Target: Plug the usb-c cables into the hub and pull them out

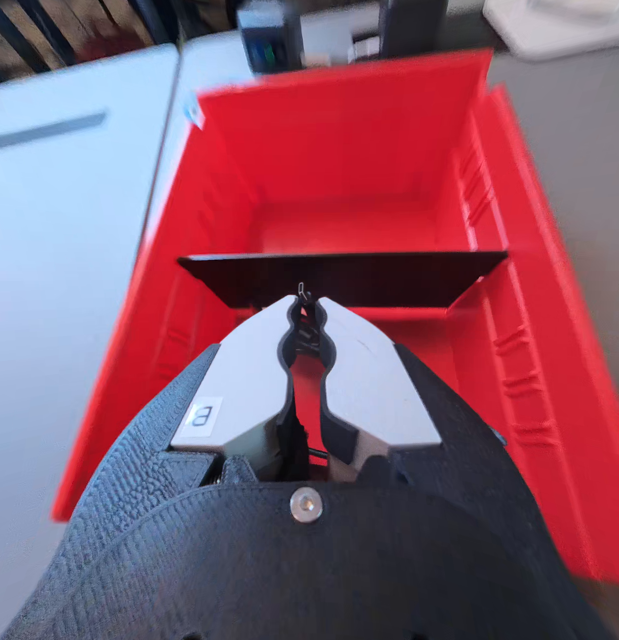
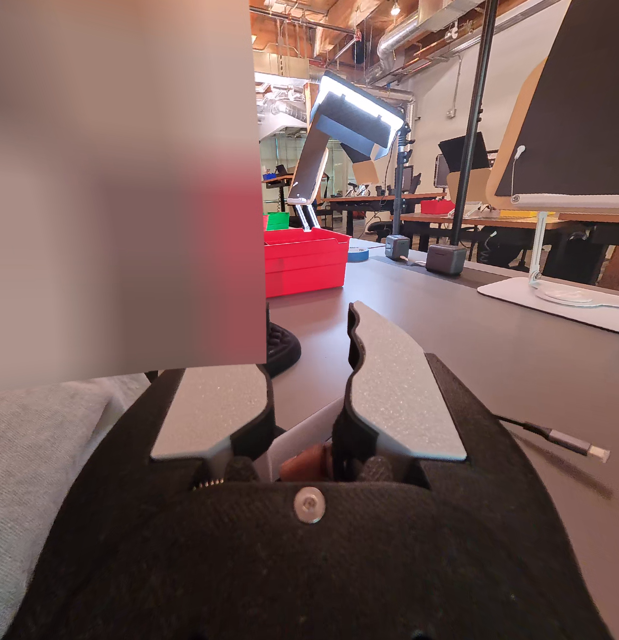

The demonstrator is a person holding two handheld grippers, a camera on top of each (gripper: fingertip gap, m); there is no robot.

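In the left wrist view my left gripper (image 1: 305, 300) is shut on a black USB-C cable; its metal plug (image 1: 302, 288) sticks out past the fingertips and more of the cable is bunched between the jaws. It hangs over a red bin (image 1: 335, 145), just in front of the bin's black divider (image 1: 342, 277). In the right wrist view my right gripper (image 2: 309, 332) is open and empty, low at the near edge of the grey table (image 2: 457, 346). A blurred patch hides its left fingertip. A second USB-C cable plug (image 2: 574, 446) lies on the table to its right. No hub is in view.
The red bin (image 2: 304, 266) stands farther back on the table, with a blue tape roll (image 2: 358, 254) and two small grey boxes (image 2: 443, 258) behind it. A white stand base (image 2: 557, 298) sits at the right. A grey cloth (image 2: 41, 467) lies at lower left. Spacing between my two grippers at the tips: around 45 cm.
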